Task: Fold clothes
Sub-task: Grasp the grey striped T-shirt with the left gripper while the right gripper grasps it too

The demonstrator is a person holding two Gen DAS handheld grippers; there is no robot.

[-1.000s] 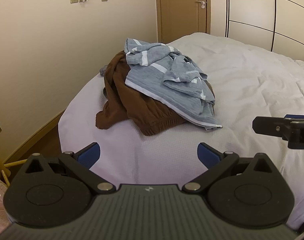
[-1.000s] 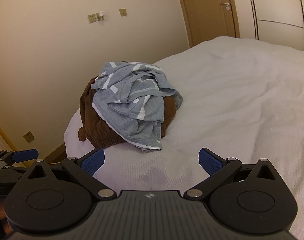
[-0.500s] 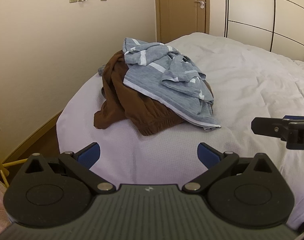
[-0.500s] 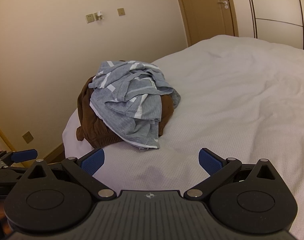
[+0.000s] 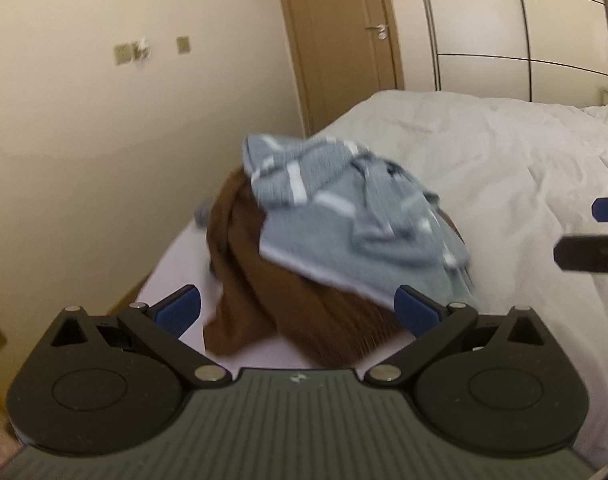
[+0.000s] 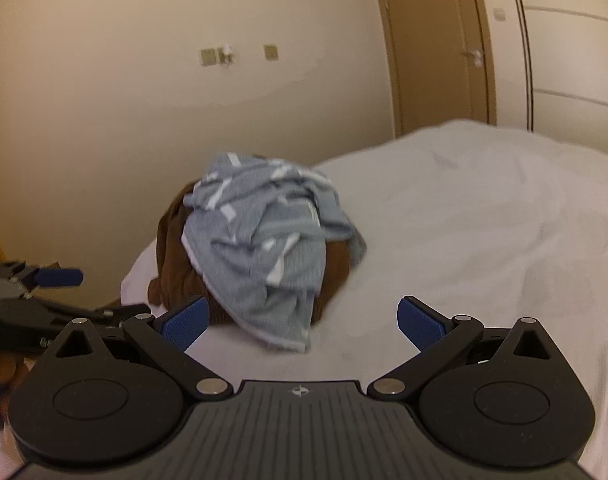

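A bed covered by a white, finely textured and lightly creased quilt is seen ahead of both tools, set against a plain cream wall with switch plates; a wooden door and panelled wardrobe fronts are seen beyond. Near the bed's corner a heap of clothes is piled — a crumpled grey garment with white stripes is draped over a brown ribbed garment. The left gripper is held spread wide and empty, just short of the heap's near edge. The right gripper is likewise spread and empty, in front of the heap — no cloth is touched. Both views are slightly blurred.
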